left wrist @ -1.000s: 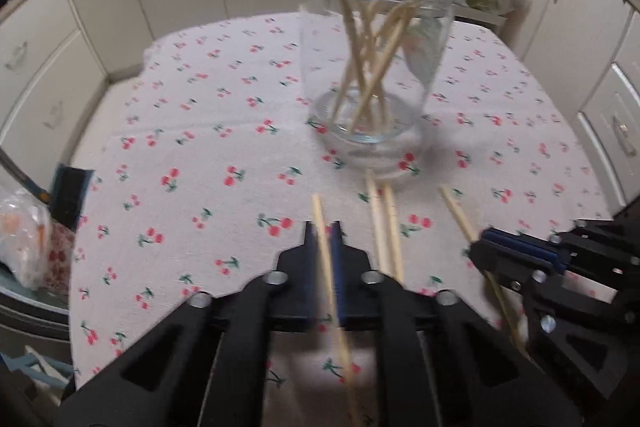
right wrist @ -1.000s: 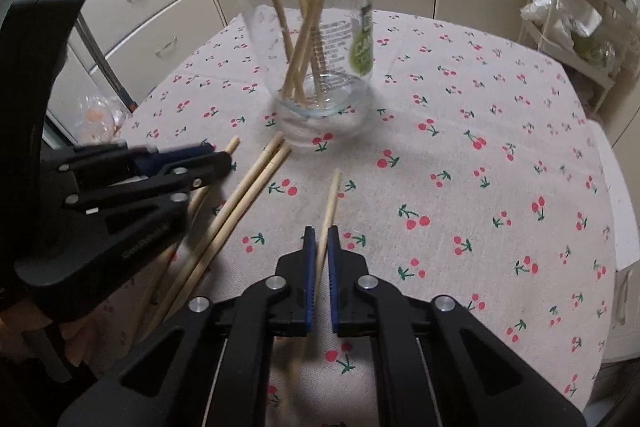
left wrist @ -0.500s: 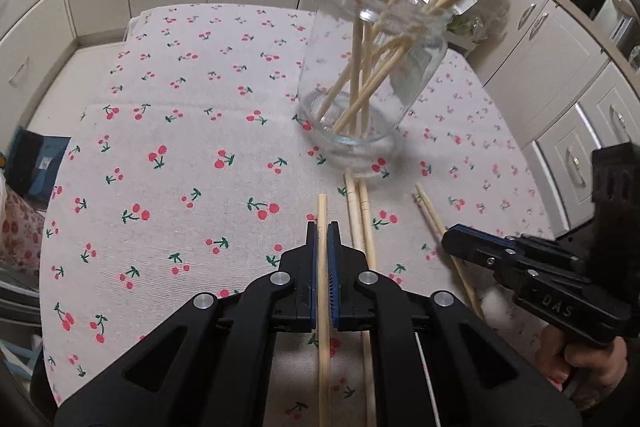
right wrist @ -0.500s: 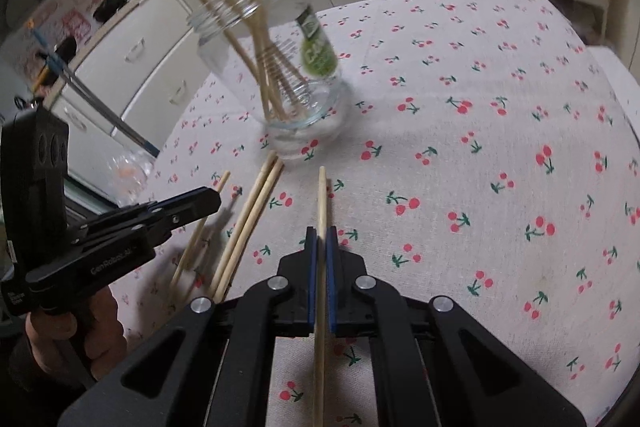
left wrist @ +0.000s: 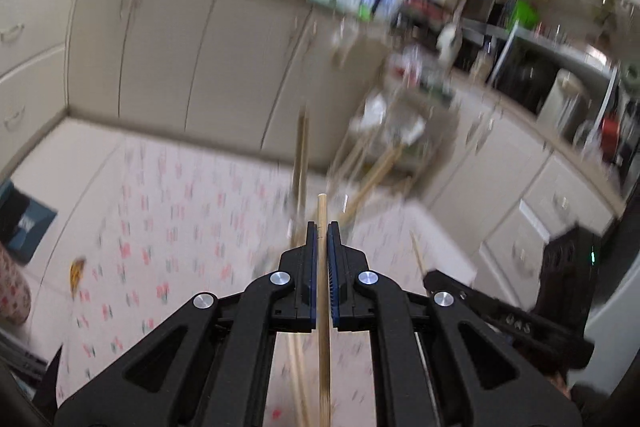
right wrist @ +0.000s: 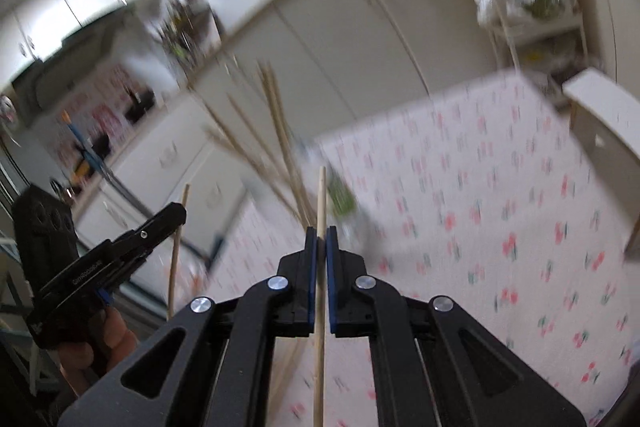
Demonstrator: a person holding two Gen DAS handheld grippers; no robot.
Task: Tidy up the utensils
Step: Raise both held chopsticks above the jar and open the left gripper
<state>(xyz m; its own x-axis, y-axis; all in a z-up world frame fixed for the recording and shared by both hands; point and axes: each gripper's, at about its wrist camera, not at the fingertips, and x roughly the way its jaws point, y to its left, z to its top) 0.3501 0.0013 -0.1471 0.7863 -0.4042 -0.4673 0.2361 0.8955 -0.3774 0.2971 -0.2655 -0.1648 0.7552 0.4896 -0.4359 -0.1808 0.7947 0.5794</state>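
Observation:
My left gripper (left wrist: 319,227) is shut on a wooden chopstick (left wrist: 322,211) and holds it lifted off the table. My right gripper (right wrist: 320,231) is shut on another wooden chopstick (right wrist: 321,195), also lifted. The glass jar (left wrist: 384,163) with several chopsticks in it is blurred, just ahead of both tips; it also shows in the right wrist view (right wrist: 340,199). Each gripper shows in the other's view: the right one (left wrist: 432,277) at the lower right, the left one (right wrist: 178,215) at the left with its chopstick (right wrist: 176,247) upright.
The table has a cherry-print cloth (right wrist: 500,211). Loose chopsticks (left wrist: 296,379) lie on it below my left gripper. Cream cabinets (left wrist: 168,67) stand behind the table, and a cluttered shelf rack (right wrist: 528,3) at the back right. Both views are motion-blurred.
Both grippers closed on their chopsticks, lifted them off the cloth and tilted upward, so the views now look toward the cabinets and the jar's upper part.

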